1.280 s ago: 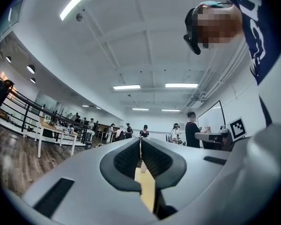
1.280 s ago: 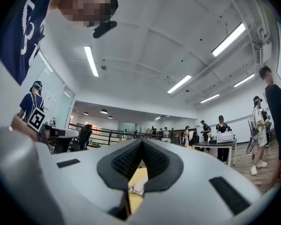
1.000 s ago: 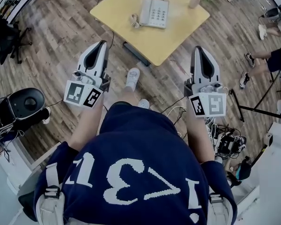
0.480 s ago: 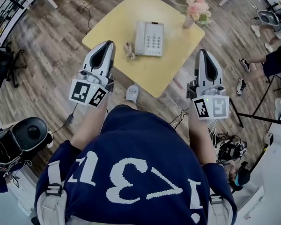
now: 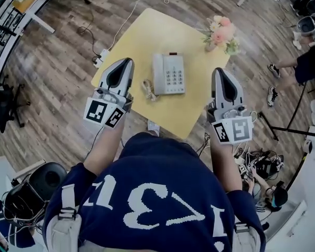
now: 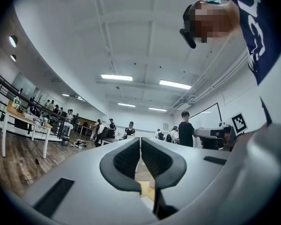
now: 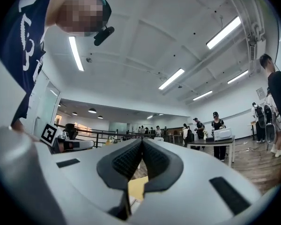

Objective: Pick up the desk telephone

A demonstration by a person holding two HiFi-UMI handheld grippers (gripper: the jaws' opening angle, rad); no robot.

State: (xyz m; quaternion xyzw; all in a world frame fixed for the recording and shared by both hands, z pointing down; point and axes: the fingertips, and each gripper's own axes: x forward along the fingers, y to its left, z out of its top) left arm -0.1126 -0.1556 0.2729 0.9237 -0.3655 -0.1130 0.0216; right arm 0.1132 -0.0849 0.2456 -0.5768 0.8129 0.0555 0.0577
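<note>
Desk telephone (image 5: 168, 74), white with its handset on the cradle, lies flat near the middle of a square yellow table (image 5: 147, 35), its keypad facing up. A coiled cord (image 5: 147, 88) trails off its left side toward the table's left corner. A small vase of pink flowers (image 5: 219, 34) stands by the right corner. The person in a navy shirt holds the left gripper (image 5: 124, 65) above the table's left corner and the right gripper (image 5: 221, 73) above the near right edge. The telephone is between the two grippers and apart from both. Each gripper's jaws are clenched, pad against pad, with nothing caught between them. A white cable (image 5: 131, 12) runs across the wooden floor (image 5: 58, 104) beyond the table.
</note>
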